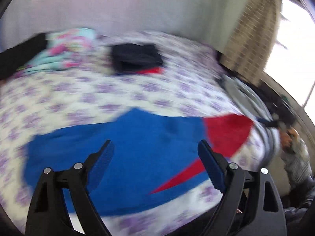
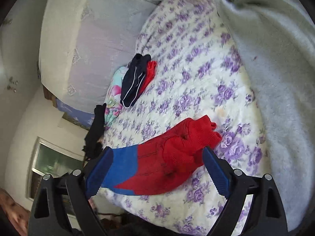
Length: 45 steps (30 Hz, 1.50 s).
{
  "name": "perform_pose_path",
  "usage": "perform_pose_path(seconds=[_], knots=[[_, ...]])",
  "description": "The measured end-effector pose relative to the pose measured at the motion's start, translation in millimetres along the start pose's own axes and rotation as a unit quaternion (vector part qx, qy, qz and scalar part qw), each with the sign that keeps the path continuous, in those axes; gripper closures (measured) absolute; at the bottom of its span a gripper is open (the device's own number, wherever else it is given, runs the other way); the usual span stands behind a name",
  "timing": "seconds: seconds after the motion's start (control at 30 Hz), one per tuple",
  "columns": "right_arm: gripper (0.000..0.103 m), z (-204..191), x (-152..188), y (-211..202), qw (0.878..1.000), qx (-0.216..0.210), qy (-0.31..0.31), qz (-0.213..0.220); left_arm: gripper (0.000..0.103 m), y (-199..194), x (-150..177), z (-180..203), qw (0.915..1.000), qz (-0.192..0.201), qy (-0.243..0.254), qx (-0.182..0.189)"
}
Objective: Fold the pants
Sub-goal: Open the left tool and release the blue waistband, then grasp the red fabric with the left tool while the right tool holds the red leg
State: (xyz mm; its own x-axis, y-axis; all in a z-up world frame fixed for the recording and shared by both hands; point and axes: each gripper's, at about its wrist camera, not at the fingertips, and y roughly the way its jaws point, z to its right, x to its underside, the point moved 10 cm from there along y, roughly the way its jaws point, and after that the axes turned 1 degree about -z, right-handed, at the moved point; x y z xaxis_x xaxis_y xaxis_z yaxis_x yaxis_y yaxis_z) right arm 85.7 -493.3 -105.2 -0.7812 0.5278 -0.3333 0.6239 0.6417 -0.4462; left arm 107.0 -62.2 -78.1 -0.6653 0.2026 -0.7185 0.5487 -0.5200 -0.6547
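Note:
The pants point(image 1: 137, 147) are blue with red panels and lie spread on the flowered bedspread point(image 1: 88, 98); this view is blurred. My left gripper point(image 1: 155, 143) hovers over the blue cloth, jaws wide open and nothing between the pads. In the right wrist view the red bunched end of the pants point(image 2: 177, 153) lies on the bedspread point(image 2: 196, 68), with a blue strip to its left. My right gripper point(image 2: 157, 149) is open around that red end, one finger on each side. I see no pad pressing the cloth.
A folded dark garment with red under it point(image 2: 135, 82) point(image 1: 135, 57) lies farther up the bed, beside a pastel patterned cloth point(image 1: 67, 47) and a black garment point(image 2: 96, 129). A grey blanket point(image 2: 275, 78) covers the right side. A hand point(image 1: 289, 137) shows at the bed's right edge.

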Motion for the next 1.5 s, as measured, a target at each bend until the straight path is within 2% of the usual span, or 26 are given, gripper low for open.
perform_pose_path(seconds=[0.03, 0.07, 0.13, 0.2, 0.27, 0.33, 0.37, 0.43, 0.5, 0.57, 0.63, 0.77, 0.8, 0.9, 1.03, 1.1, 1.2, 1.3, 1.43, 1.5], knots=[[0.011, 3, 0, 5, 1.0, -0.015, 0.011, -0.019, 0.019, 23, -5, 29, 0.9992, -0.017, 0.02, 0.029], [0.011, 6, 0, 8, 0.999, -0.018, 0.016, -0.028, 0.019, 52, -11, 74, 0.995, -0.036, 0.057, 0.074], [0.011, 13, 2, 17, 0.998, -0.017, 0.023, -0.053, 0.019, 88, -21, 146, 0.9836, -0.041, 0.12, 0.128], [0.011, 13, 4, 20, 0.997, -0.032, 0.027, -0.064, 0.019, 121, -26, 196, 0.9736, -0.049, 0.154, 0.161], [0.01, 11, 8, 22, 0.996, -0.041, 0.025, -0.079, 0.019, 159, -16, 243, 0.9604, -0.082, 0.179, 0.197], [0.009, 6, 13, 22, 0.994, -0.046, 0.016, -0.095, 0.019, 186, -4, 260, 0.9582, -0.108, 0.183, 0.191], [0.009, 4, 16, 21, 0.993, -0.051, 0.011, -0.101, 0.019, 204, 13, 264, 0.9544, -0.142, 0.171, 0.199], [0.008, -7, 25, 20, 0.99, -0.074, 0.001, -0.117, 0.019, 223, 32, 258, 0.9544, -0.166, 0.167, 0.183], [0.007, -13, 34, 21, 0.988, -0.076, -0.013, -0.132, 0.019, 221, 43, 257, 0.9554, -0.133, 0.208, 0.162], [0.006, -15, 39, 26, 0.987, -0.071, -0.018, -0.142, 0.017, 220, 48, 263, 0.9529, -0.126, 0.239, 0.138], [0.006, -12, 38, 27, 0.99, -0.034, -0.022, -0.135, 0.016, 221, 50, 263, 0.9524, -0.125, 0.243, 0.136], [0.006, -32, 16, 3, 0.993, -0.068, -0.032, -0.088, 0.015, 224, 48, 263, 0.953, -0.124, 0.237, 0.143], [0.005, -35, 14, 7, 0.993, -0.07, -0.029, -0.093, 0.014, 223, 49, 263, 0.9527, -0.123, 0.239, 0.142], [0.005, -34, 15, 25, 0.991, -0.043, -0.022, -0.124, 0.013, 219, 53, 266, 0.952, -0.119, 0.247, 0.137], [0.005, -16, 26, 45, 0.987, 0.015, -0.003, -0.161, 0.013, 222, 51, 266, 0.9525, -0.116, 0.244, 0.14], [0.005, -5, 30, 49, 0.985, 0.035, 0.017, -0.165, 0.013, 222, 52, 266, 0.9524, -0.113, 0.247, 0.139], [0.005, -2, 30, 60, 0.984, 0.018, 0.056, -0.166, 0.013, 223, 52, 266, 0.9519, -0.112, 0.25, 0.137], [0.004, -8, 26, 72, 0.984, 0.002, 0.068, -0.162, 0.013, 223, 53, 266, 0.9511, -0.112, 0.255, 0.132], [0.004, -12, -12, 57, 0.99, -0.066, 0.106, -0.07, 0.012, 223, 53, 265, 0.9507, -0.111, 0.259, 0.13], [0.004, -4, -20, 55, 0.989, -0.072, 0.118, -0.059, 0.012, 223, 53, 265, 0.9504, -0.111, 0.26, 0.13]])
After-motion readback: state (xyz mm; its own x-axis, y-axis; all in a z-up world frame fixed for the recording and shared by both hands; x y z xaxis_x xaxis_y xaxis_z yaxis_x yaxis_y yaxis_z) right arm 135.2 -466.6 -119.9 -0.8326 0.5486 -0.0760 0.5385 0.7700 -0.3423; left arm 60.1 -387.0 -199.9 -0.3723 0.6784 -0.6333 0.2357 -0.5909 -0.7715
